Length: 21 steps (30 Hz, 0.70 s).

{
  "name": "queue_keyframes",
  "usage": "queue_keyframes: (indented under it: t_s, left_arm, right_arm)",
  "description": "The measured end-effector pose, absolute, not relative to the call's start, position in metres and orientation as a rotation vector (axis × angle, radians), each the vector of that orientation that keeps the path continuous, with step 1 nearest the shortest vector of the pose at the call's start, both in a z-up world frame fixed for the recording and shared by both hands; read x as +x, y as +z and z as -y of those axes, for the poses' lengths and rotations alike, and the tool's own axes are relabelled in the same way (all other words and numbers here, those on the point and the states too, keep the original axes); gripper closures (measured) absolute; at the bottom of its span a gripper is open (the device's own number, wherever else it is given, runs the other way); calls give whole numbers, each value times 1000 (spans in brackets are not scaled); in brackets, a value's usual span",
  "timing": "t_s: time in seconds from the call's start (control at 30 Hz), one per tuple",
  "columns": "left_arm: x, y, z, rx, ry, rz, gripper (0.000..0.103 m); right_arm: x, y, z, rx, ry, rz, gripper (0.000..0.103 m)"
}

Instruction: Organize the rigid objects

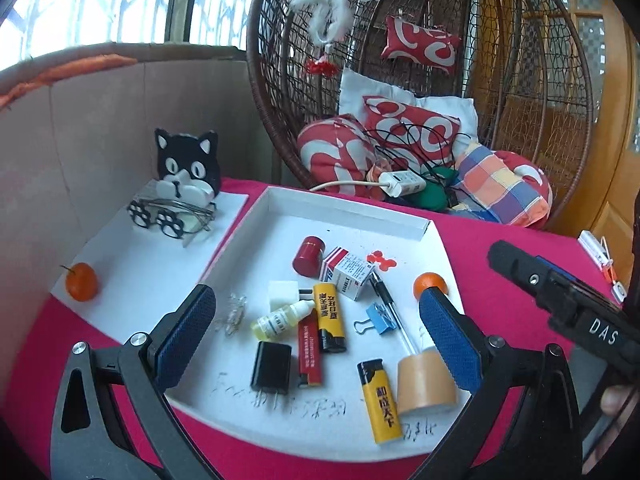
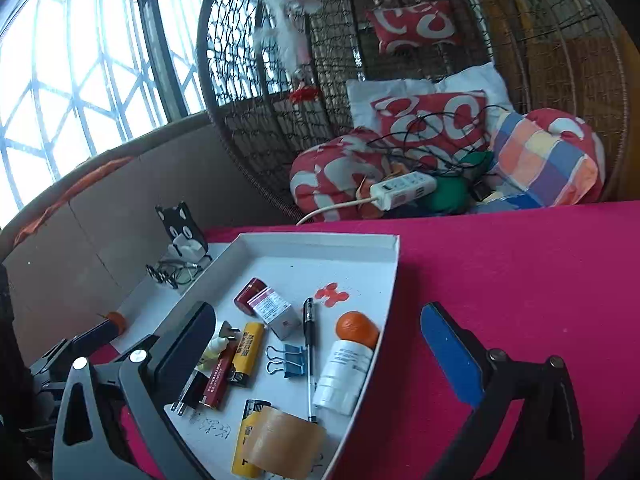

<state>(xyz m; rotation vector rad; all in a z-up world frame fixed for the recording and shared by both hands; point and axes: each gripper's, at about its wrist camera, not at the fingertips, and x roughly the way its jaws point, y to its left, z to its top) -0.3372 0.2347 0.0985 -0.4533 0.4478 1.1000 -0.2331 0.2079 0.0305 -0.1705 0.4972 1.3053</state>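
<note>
Left wrist view: looks forward and down between its own fingers, close above the white tray [image 1: 420, 236] on the red tablecloth [image 1: 500, 280], facing the wicker hanging chair [image 1: 520, 80]. Right wrist view: set further right and close over the tray's right edge, facing the same chair. Both views share the tray, the chair and the window [image 2: 60, 80].

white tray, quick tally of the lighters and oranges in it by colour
Inside the shallow white cardboard tray:
yellow plastic lighters: 2
red plastic lighters: 1
small round orange fruits: 1
Total: 4
A second orange fruit sits outside the tray on the flat white board, not counted.
</note>
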Motion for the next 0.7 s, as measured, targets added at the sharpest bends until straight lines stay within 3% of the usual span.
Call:
queue_keyframes:
  t_s: [0.2, 0.4, 0.7]
  left_arm:
    - [-339, 131, -199, -328, 1209, -415, 0]
    - [-337, 165, -158, -230, 1213, -340, 0]
    - [-347, 192, -130, -315, 1256, -288, 0]
  right_arm:
    - [-230, 44, -184, -148, 1286, -459, 0]
    - [-240, 72, -146, -155, 1223, -286, 0]
    - [-234, 108, -87, -77, 1006, -189, 0]
